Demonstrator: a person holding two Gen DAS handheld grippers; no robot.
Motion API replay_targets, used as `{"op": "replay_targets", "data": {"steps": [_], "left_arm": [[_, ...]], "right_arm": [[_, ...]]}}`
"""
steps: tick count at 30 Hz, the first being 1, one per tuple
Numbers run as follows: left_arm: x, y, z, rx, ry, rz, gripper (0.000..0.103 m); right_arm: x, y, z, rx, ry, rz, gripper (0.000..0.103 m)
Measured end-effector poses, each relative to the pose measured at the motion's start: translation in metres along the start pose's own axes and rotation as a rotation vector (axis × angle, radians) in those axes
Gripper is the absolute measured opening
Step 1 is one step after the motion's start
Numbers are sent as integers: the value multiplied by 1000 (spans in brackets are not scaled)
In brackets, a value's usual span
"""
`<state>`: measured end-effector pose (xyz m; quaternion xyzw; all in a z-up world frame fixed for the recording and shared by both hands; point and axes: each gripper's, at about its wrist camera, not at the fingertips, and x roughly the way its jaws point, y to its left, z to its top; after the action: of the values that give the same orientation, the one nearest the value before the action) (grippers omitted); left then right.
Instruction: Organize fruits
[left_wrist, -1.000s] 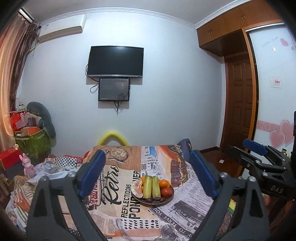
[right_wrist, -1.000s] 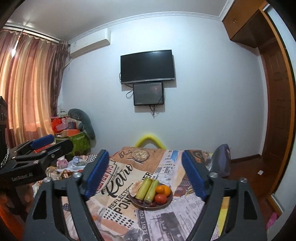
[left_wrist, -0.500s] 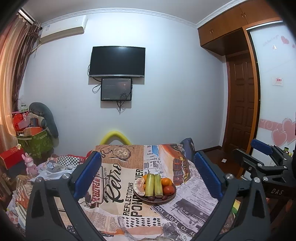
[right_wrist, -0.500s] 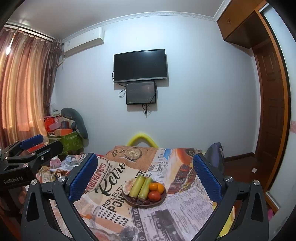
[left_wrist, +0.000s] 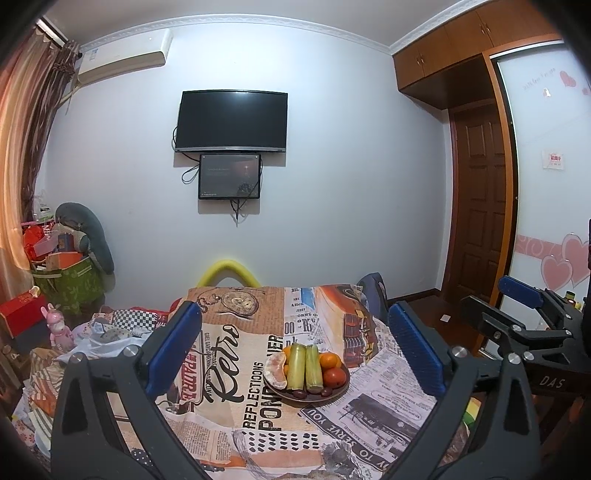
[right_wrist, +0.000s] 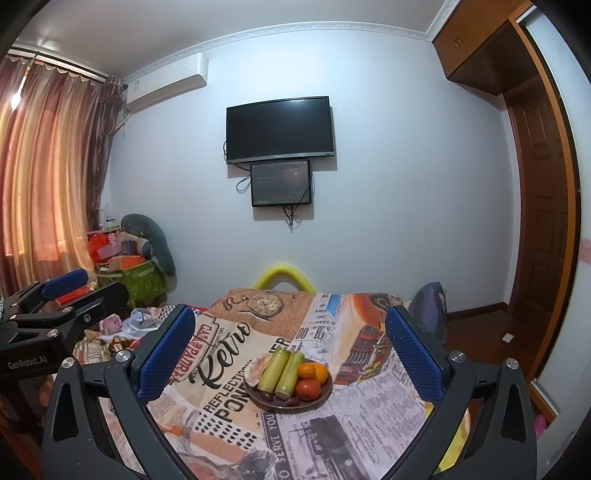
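A round, shallow brown plate (left_wrist: 341, 390) sits on the surface (left_wrist: 236, 406), which is draped in a soft printed cloth patterned like old newspaper and retro posters, creased and rumpled near its front edge. On the plate lie two pale green, smooth cylindrical stalk pieces (left_wrist: 303, 366) side by side and touching, cut flat at both ends; their long axes run from the near rim toward the far wall, tilted slightly rightward in the right wrist view (right_wrist: 280, 370). Against their left side rests a peeled, pinkish curved citrus wedge (left_wrist: 276, 374) with a fibrous, pale surface. To their right sit a glossy orange mandarin (left_wrist: 330, 361) and, nearer the front, a smooth red tomato (left_wrist: 333, 377), touching each other. A few small, dark, shiny oval fruits (left_wrist: 301, 394) line the near rim. The left tool (left_wrist: 295, 350) hangs above and short of the plate with its black rigid arms spread wide and its blue dimpled rubber pads (left_wrist: 173, 350) well apart, holding nothing. The right tool (right_wrist: 290, 356) is likewise spread wide and unloaded, its blue textured pads (right_wrist: 413, 354) framing the plate from a distance. Each tool appears at the edge of the other's view, side by side.
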<state>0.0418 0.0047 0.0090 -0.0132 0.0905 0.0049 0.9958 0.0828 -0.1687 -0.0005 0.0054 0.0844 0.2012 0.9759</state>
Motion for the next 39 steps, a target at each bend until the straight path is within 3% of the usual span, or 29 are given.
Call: {"op": "replay_targets", "data": {"steps": [39], "left_arm": [[1,1,1,12,8,-37,103]], "right_arm": [[1,-4,5,-4,-10,-10,103]]}}
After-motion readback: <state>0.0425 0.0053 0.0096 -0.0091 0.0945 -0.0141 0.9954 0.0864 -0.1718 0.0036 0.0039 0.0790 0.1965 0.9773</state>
